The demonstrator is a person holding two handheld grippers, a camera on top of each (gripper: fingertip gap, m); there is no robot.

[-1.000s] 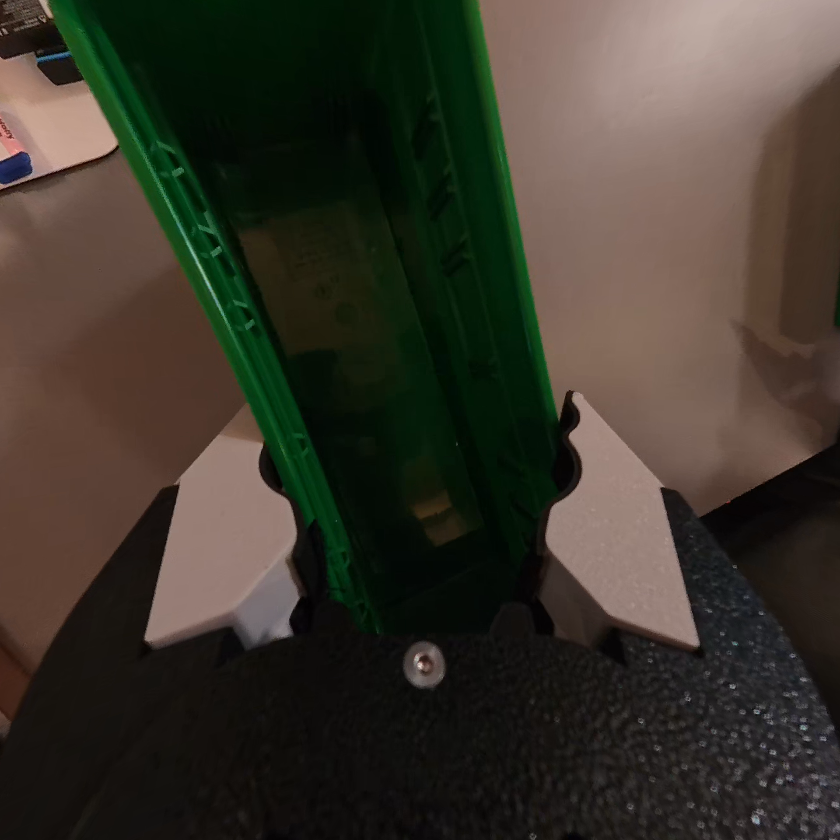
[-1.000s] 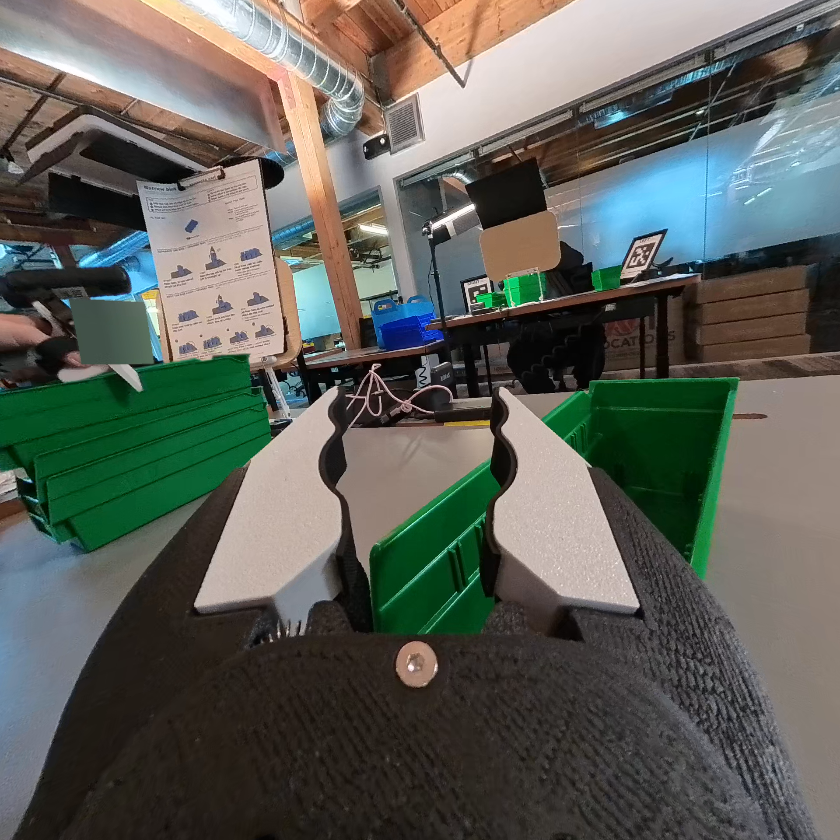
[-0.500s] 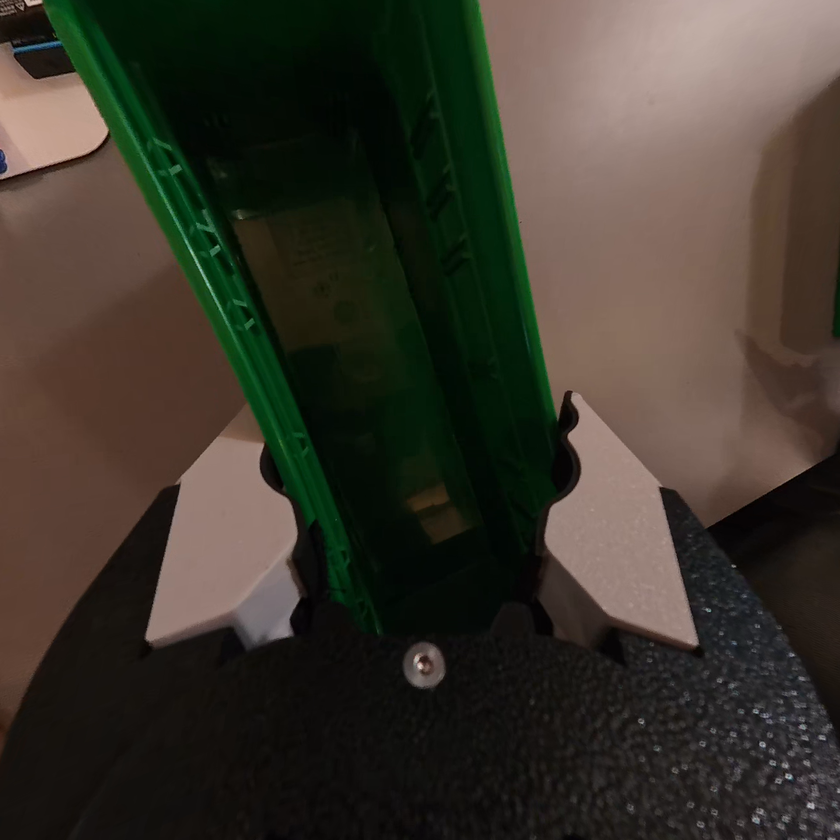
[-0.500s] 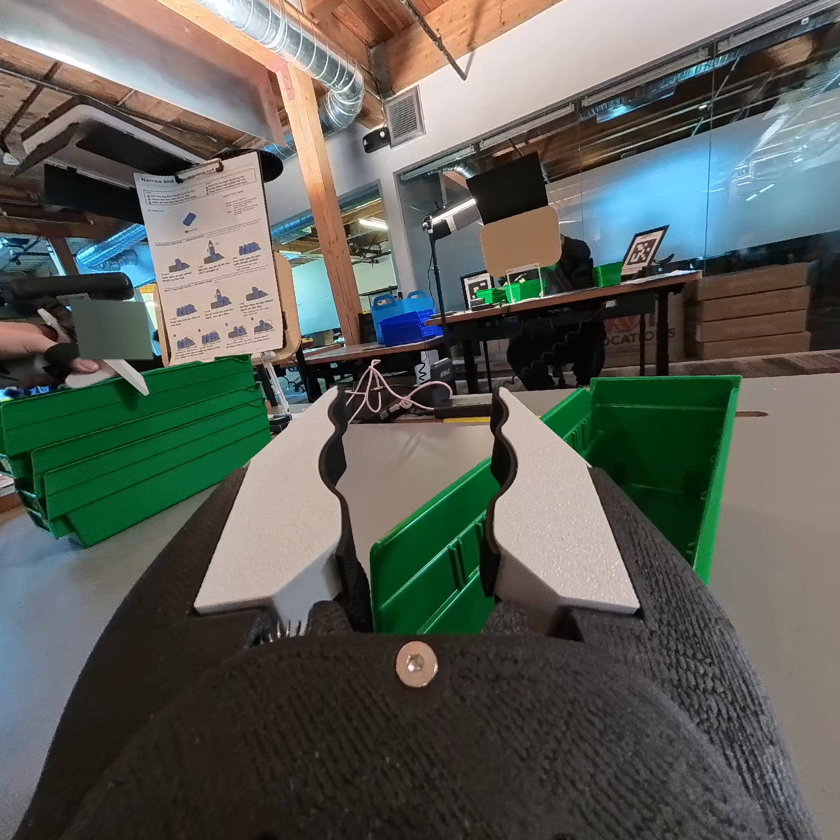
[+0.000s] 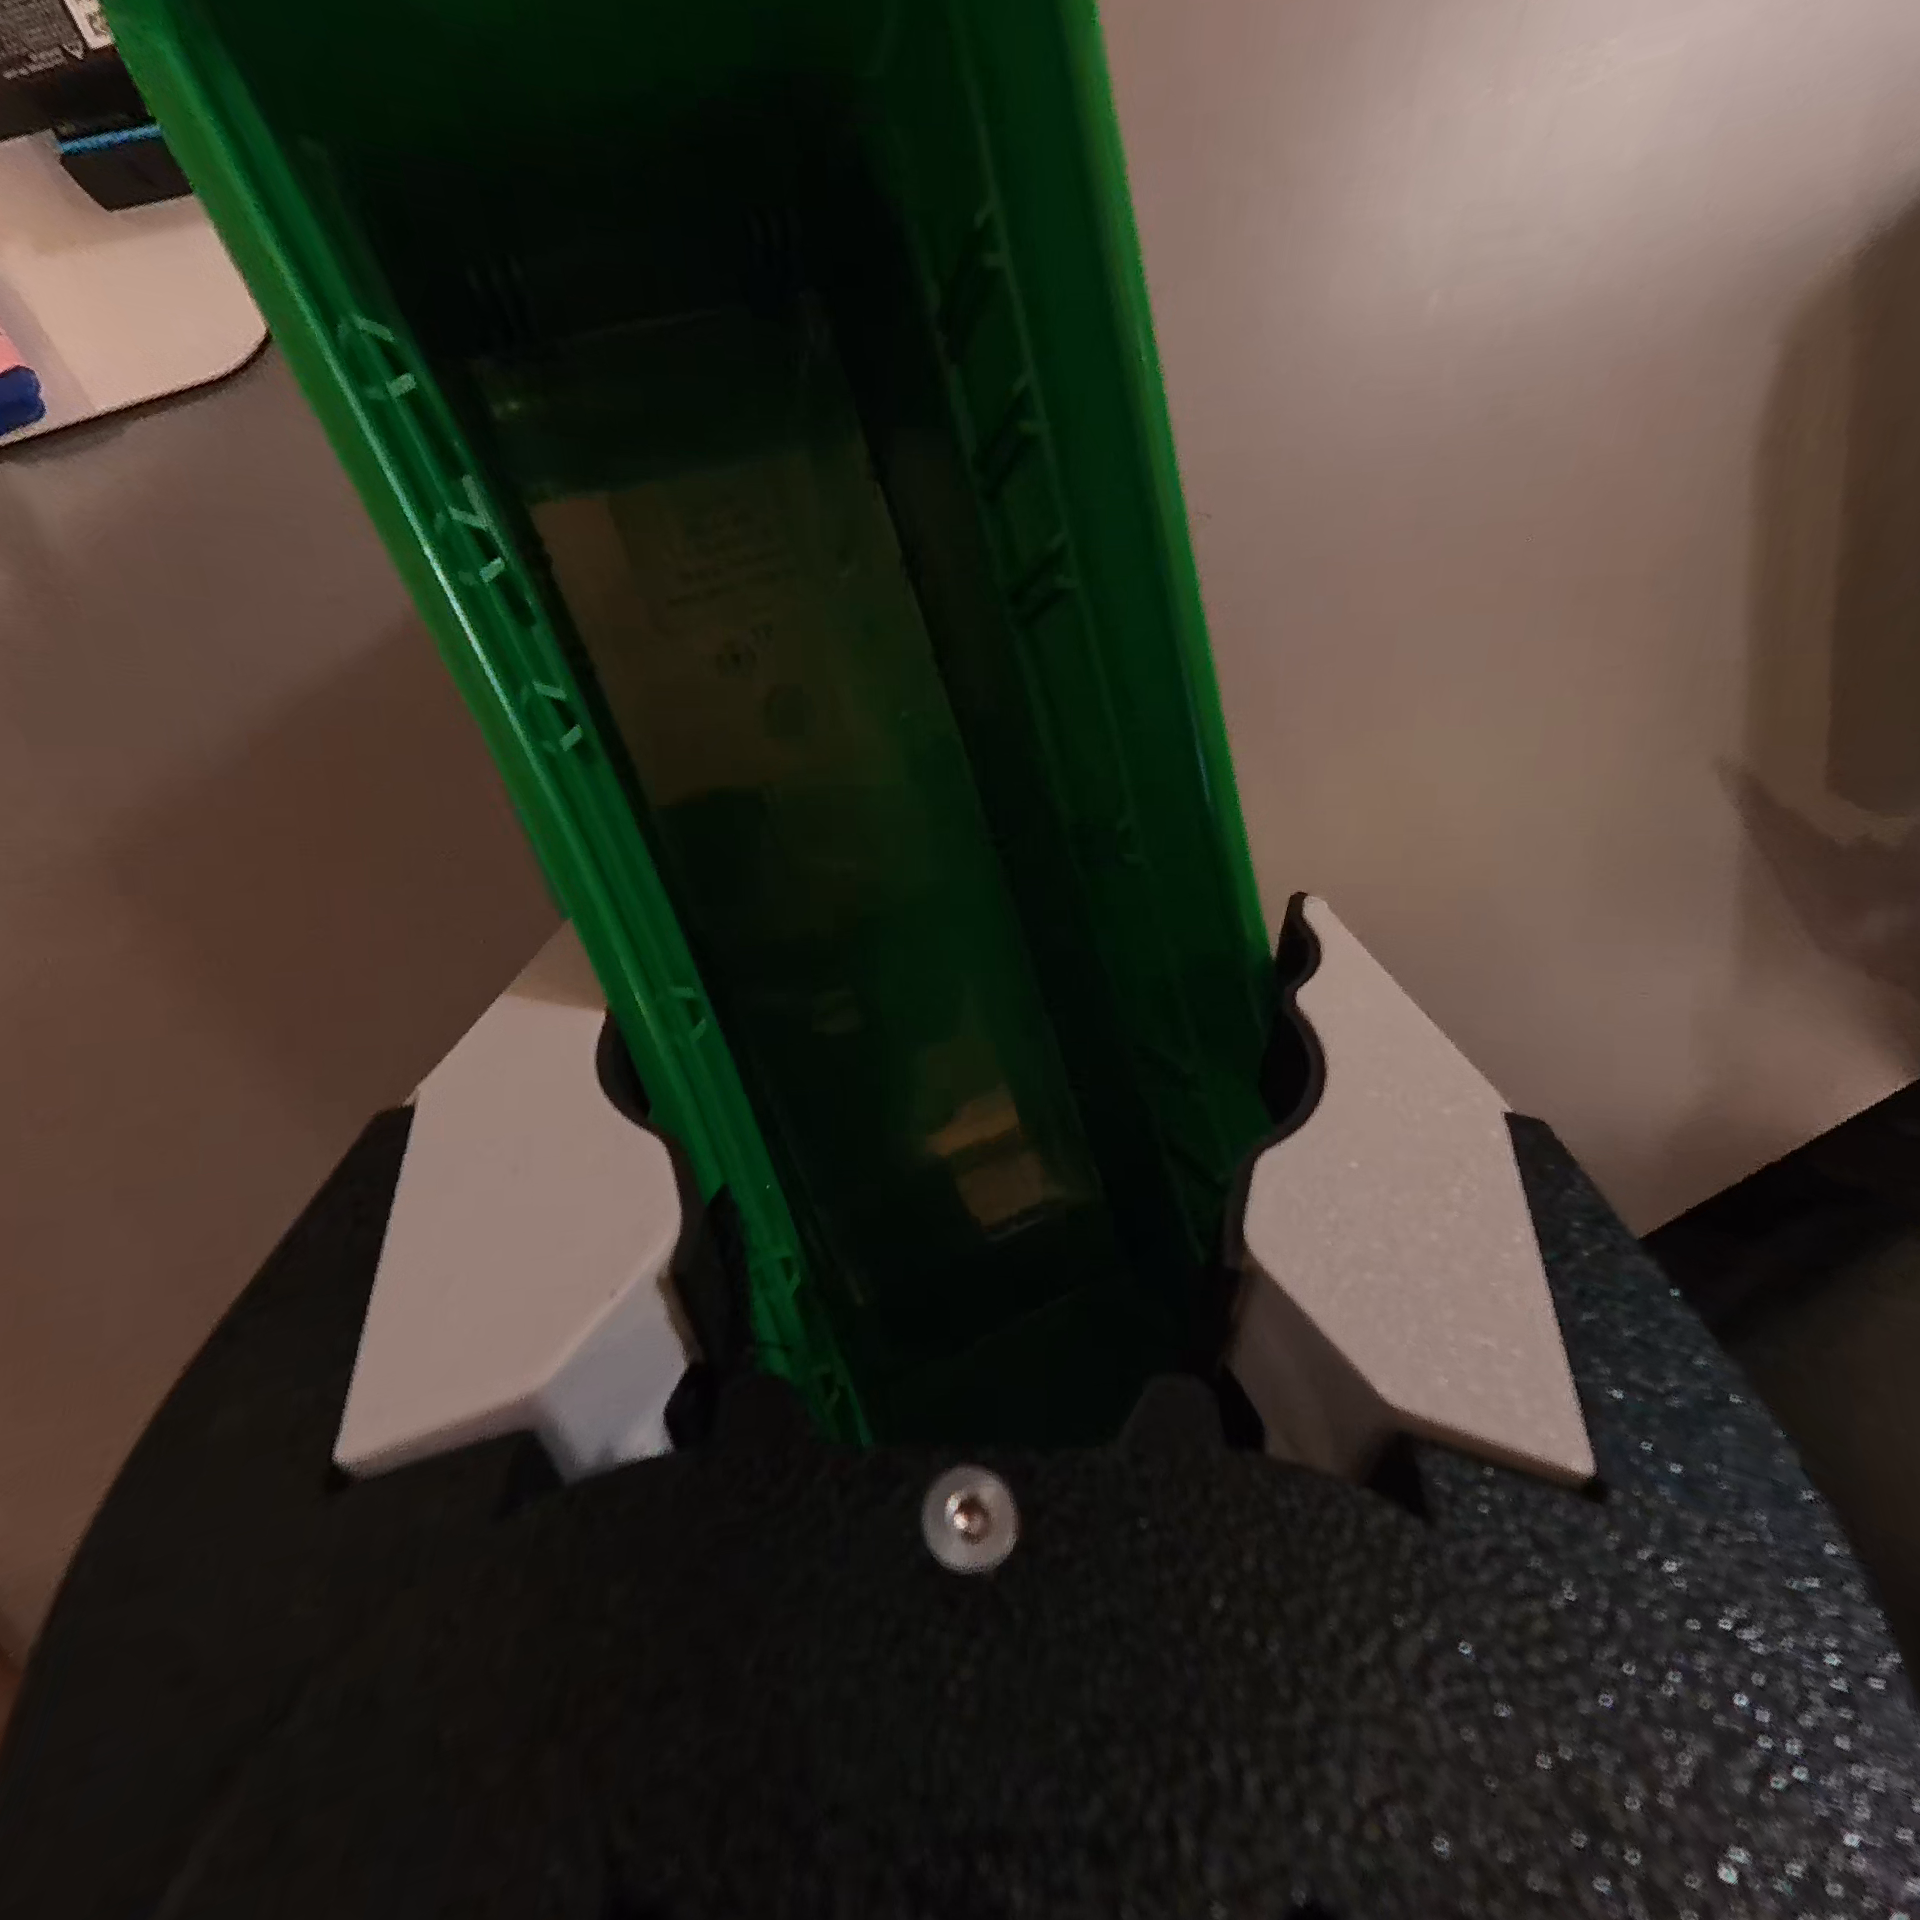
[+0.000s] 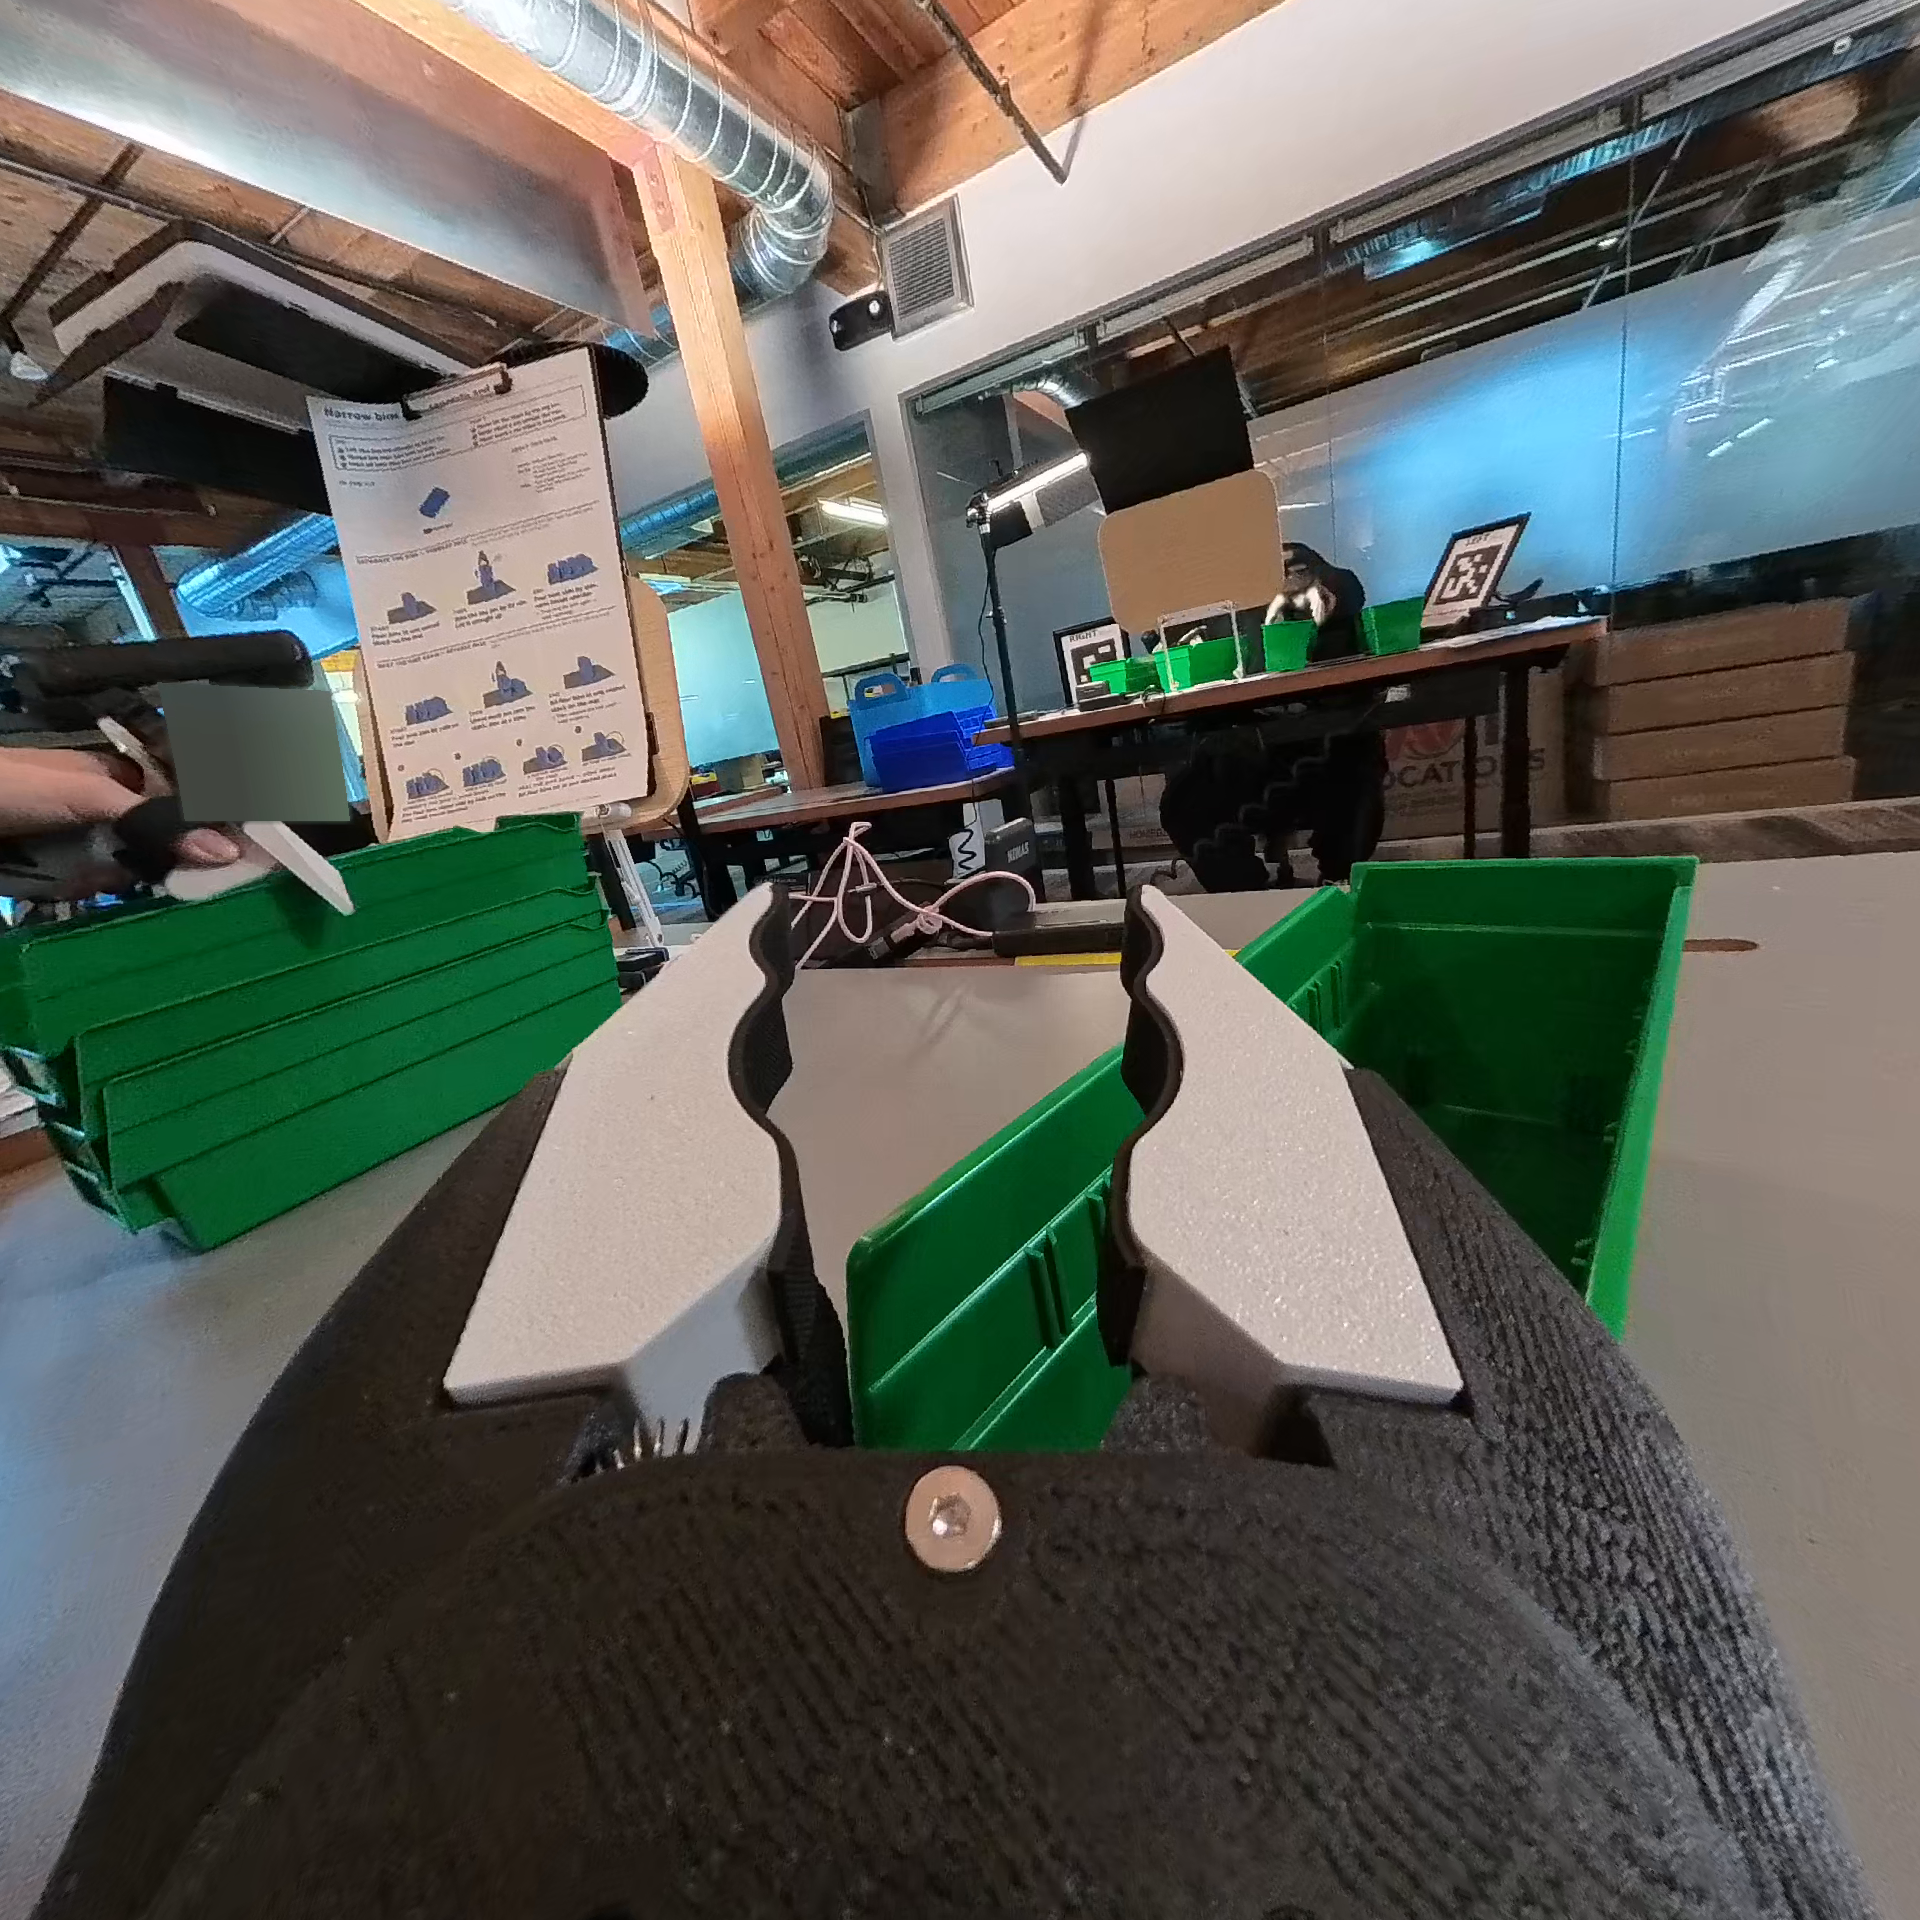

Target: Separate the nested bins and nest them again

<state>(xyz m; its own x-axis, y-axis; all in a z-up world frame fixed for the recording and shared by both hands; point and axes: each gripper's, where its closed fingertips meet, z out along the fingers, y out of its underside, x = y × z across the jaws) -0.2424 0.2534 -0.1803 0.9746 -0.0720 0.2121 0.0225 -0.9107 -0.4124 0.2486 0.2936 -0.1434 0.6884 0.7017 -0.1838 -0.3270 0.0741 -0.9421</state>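
Left claw [image 5: 935, 1122] clamps the stack of green bins [image 5: 790, 623] on the table [image 5: 1507, 520], right claw [image 6: 951, 1049] gapes wide astride the single bin's [image 6: 1475, 1049] wall, so close squarely before lifting.

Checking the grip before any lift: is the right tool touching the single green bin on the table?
Touching. In the right wrist view the single green bin's near wall runs between the right tool's fingers, against its right finger.

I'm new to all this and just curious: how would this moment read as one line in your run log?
left claw: shut on nested bins | right claw: open, straddling single bin's side wall | single bin: on table, apart from stack
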